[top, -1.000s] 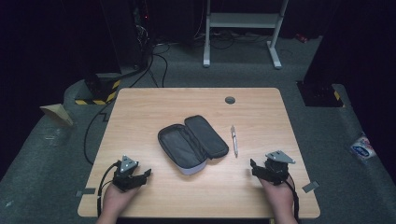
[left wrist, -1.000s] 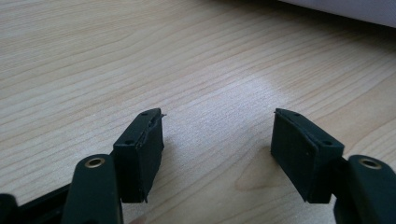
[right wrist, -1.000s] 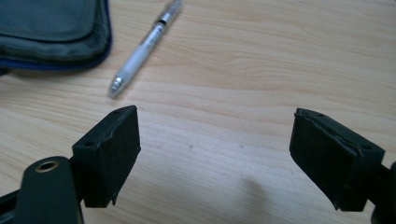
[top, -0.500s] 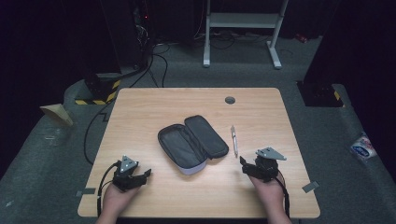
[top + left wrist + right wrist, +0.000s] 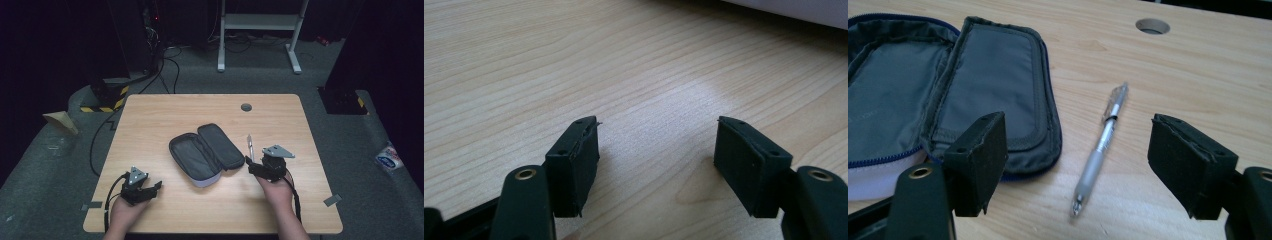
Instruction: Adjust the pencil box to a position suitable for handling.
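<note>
Right gripper view — pen [image 5: 1100,149] lies flat, tip nearest.

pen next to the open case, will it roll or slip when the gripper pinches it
The pen looks slim, round and smooth, so it may well roll on the bare table if nudged sideways. Its small clip might stop a long roll. It seems light and stiff, so the right gripper, jaws open either side of it, should lift it easily, though the glossy barrel could slip.
</note>
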`<action>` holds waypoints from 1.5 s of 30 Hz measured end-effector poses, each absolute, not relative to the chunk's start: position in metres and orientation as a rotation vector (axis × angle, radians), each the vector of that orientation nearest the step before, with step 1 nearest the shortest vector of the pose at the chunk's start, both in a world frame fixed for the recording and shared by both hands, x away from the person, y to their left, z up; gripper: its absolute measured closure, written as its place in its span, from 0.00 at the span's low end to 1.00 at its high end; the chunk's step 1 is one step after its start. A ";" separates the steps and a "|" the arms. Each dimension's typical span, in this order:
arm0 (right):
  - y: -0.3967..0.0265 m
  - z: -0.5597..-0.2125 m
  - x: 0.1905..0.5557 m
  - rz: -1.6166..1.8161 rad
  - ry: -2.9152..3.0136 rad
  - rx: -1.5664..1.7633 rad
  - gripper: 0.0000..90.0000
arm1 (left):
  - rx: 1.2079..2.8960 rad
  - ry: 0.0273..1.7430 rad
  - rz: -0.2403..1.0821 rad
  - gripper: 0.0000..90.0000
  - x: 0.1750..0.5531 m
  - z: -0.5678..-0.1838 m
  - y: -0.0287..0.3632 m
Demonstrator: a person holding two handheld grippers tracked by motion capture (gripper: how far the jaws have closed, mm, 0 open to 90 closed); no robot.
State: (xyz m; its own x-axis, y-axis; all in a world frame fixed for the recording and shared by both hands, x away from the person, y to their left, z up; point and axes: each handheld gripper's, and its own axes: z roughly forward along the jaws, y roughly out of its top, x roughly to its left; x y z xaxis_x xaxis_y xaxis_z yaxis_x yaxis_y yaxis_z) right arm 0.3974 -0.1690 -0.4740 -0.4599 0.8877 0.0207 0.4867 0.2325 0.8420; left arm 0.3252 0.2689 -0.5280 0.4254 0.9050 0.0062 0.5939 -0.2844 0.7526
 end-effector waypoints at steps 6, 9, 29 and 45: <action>-0.157 -0.473 0.398 1.131 2.078 1.208 0.28 | 1.994 1.264 0.582 0.38 0.323 -0.528 0.269; -0.147 -0.466 0.399 1.145 2.095 1.174 0.30 | 1.988 1.268 0.588 0.38 0.323 -0.528 0.269; -0.080 -0.452 0.382 1.288 2.267 0.945 0.33 | 1.982 1.281 0.590 0.39 0.323 -0.528 0.269; -0.036 -0.465 0.362 1.349 2.412 0.820 0.40 | 1.983 1.282 0.592 0.38 0.322 -0.528 0.269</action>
State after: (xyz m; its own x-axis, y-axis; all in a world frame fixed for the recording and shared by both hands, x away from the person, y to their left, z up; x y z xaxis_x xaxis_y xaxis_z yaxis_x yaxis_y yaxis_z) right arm 0.3619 -0.0357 -0.4648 -0.8076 0.5878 0.0474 0.3479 0.4099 0.8432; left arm 0.3219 0.2686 -0.5282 0.4080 0.9130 0.0061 0.5970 -0.2718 0.7548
